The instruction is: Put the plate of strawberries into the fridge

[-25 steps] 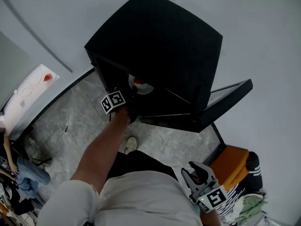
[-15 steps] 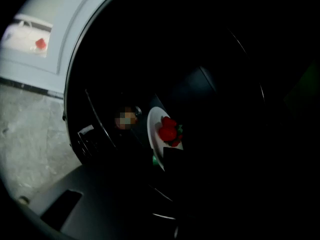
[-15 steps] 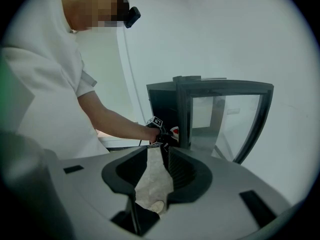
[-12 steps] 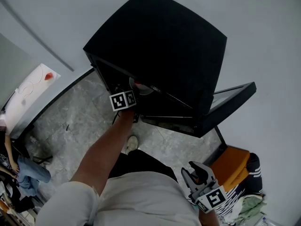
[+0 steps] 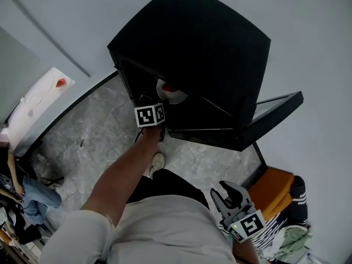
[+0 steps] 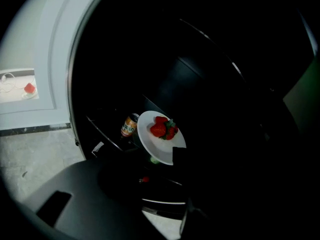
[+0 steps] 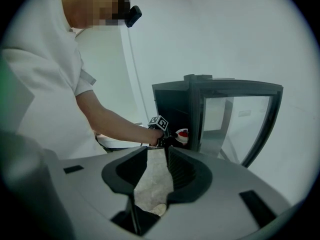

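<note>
reaching into the open fridge (image 5: 187,43), the left gripper (image 5: 158,106) seems clamped on the near rim of the plate (image 6: 150,144), though its view is very dark. the strawberries (image 6: 162,129) sit on the plate, over the front edge of a shelf (image 6: 102,134), beside a can (image 6: 130,125). the plate is inside but not yet let go. releasing it and shutting the door (image 5: 275,111) remain. the right gripper (image 7: 157,151) hangs low, jaws wide apart, empty.

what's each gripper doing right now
Left tongs: closed on the plate rim, inside the fridge.
Right tongs: open, empty.
</note>
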`<state>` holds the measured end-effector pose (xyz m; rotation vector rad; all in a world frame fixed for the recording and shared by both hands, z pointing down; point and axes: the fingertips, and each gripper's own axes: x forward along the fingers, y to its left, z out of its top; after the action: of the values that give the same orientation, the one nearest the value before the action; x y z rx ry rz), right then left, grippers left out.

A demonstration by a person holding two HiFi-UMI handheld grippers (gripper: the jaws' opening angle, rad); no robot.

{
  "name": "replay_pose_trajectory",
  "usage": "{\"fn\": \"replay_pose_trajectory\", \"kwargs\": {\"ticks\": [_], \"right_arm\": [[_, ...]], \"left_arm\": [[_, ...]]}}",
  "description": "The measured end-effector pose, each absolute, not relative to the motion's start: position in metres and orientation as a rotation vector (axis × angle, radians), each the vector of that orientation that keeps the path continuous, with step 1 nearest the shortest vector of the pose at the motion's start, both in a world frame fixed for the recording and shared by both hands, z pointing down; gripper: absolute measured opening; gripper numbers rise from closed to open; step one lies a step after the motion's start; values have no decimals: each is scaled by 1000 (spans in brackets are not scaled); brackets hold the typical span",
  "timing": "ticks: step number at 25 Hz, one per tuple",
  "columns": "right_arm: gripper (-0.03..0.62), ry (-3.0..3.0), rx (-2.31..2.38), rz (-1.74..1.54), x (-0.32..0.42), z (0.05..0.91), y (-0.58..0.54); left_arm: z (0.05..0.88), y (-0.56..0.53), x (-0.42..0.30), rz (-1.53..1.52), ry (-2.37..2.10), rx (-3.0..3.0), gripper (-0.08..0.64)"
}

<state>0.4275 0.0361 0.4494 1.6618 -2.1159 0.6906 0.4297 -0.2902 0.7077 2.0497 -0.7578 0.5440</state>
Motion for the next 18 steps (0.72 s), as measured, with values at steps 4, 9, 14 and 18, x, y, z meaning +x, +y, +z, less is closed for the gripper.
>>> {"fn": "replay_pose_trajectory", "kwargs": {"ticks": [4, 9, 14, 18], "right_arm": [[141, -2149, 1660, 677, 412, 448, 28], [141, -2225, 1636, 640, 373, 442, 11], [132, -2273, 1616, 610, 330, 432, -4], [87, -2294, 1582, 578, 289, 427, -18]], "left_arm": [[684, -269, 412, 474, -637, 2060, 176], [643, -233, 370, 351, -433, 2072, 175], [591, -199, 307, 316, -250, 2125, 126], [546, -176, 246, 315, -79, 2200, 15]]}}
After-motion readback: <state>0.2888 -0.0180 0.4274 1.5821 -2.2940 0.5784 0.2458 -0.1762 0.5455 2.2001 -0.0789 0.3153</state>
